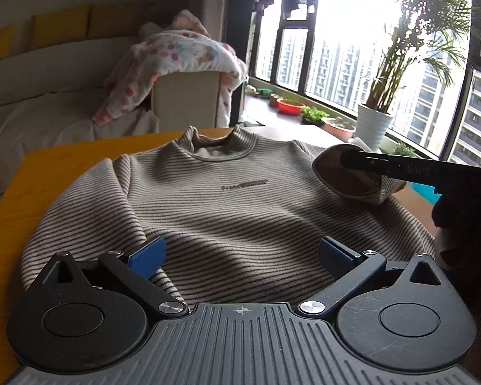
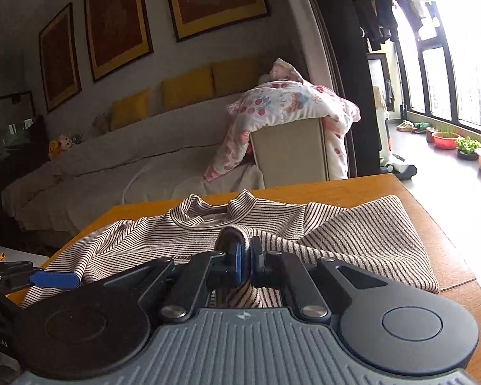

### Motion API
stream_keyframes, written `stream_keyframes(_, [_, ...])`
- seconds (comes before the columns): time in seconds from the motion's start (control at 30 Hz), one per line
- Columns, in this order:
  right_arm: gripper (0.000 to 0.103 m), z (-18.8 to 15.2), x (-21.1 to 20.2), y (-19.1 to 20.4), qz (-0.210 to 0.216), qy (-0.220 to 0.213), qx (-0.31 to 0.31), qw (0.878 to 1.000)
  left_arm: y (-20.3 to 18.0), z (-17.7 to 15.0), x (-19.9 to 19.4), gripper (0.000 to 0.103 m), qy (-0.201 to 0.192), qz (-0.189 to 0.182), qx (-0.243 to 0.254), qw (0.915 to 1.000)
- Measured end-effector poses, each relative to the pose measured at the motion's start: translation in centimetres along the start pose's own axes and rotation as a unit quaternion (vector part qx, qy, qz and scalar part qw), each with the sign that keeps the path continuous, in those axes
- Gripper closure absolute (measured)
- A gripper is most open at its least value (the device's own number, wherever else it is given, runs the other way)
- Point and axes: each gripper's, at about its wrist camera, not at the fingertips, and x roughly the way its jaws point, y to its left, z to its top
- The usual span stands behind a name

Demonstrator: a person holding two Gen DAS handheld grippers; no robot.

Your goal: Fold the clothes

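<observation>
From the left wrist camera, the left tongs (image 1: 242, 255) hover low over the hem end of a single striped sweater (image 1: 227, 205), blue pads (image 1: 147, 256) spread wide with nothing pinched between them, the tool angled downward toward the fabric. The sweater lies face up on the yellow-orange tabletop (image 1: 25, 186), collar away from the camera, a small line of dark lettering across its chest. At the right edge, the right tongs (image 1: 352, 157) reach in nearly level from the side, pressed together on the sweater's sleeve cuff (image 1: 346, 176), which is lifted clear above the garment's shoulder area; a dark-gloved hand (image 1: 455, 218) shows behind them. Beyond the tabletop sit a sofa draped with one floral quilt (image 1: 176, 64), a tall potted palm (image 1: 410, 48) in a white pot and a row of small planters along the window. From the right wrist camera, the right tongs (image 2: 246, 261) are seen closed tightly on a fold of the striped cuff (image 2: 231, 232), which humps up over the blue pads, while the sleeve trails away to the right across the tabletop (image 2: 336, 189). One blue pad of the left tongs (image 2: 53, 279) pokes in at the left edge, beside the sweater's hem (image 2: 89, 256). On the far wall hang three framed pictures (image 2: 118, 29), and four yellow cushions (image 2: 189, 88) line the sofa back.
</observation>
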Motion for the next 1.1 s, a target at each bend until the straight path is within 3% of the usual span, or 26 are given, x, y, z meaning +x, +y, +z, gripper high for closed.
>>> stream_keyframes(0.1, [0.098,0.2,1.0,0.5,-0.011,0.020,-0.009,1.000,0.4,0.3,-3.0,0.000,-0.003,-0.011,0.020,0.9997])
stream_keyframes(0.2, [0.098,0.4,1.4,-0.8,-0.037,0.027,0.032,0.998,0.3,-0.1,-6.6,0.000,-0.002,-0.013,0.076,0.9971])
stream_keyframes(0.33, [0.098,0.2,1.3,-2.5,-0.072,0.023,0.068,0.995,0.0,-2.1,-8.9,0.000,0.033,0.007,0.139,0.9897])
stream_keyframes(0.4, [0.097,0.3,0.6,-1.8,-0.076,0.031,0.030,0.996,-0.1,-3.2,-9.2,0.000,0.048,0.027,0.162,0.9853])
stream_keyframes(0.43, [0.090,0.3,0.2,-1.4,-0.078,0.036,0.011,0.996,-0.2,-3.6,-9.4,0.000,0.052,0.037,0.167,0.9839])
stream_keyframes(0.5, [0.070,0.3,-1.6,-0.3,-0.069,0.038,-0.048,0.996,-0.2,-4.1,-10.2,0.000,0.052,0.040,0.167,0.9838])
stream_keyframes(0.53, [0.052,0.2,-3.2,0.5,-0.056,0.036,-0.088,0.994,-0.1,-4.2,-10.6,0.000,0.053,0.033,0.164,0.9845])
stream_keyframes(0.57, [0.041,0.0,-5.1,1.3,-0.039,0.035,-0.128,0.990,-0.1,-4.3,-10.9,0.000,0.054,0.023,0.164,0.9848])
stream_keyframes(0.67, [0.039,-1.0,-10.8,3.3,0.010,0.047,-0.242,0.969,-1.1,-5.0,-11.6,0.000,0.059,0.010,0.184,0.9812])
stream_keyframes(0.83, [0.039,-3.5,-17.2,5.2,0.084,0.111,-0.302,0.943,-3.9,-6.3,-11.6,0.000,0.063,-0.012,0.226,0.9719])
stream_keyframes(0.93, [0.039,-5.4,-18.4,5.4,0.067,0.131,-0.335,0.931,-5.2,-7.0,-12.1,0.000,0.063,-0.021,0.254,0.9651])
stream_keyframes(1.1, [0.039,-7.1,-19.0,3.1,-0.016,0.142,-0.334,0.932,-5.0,-8.2,-12.4,0.000,0.075,0.006,0.271,0.9598])
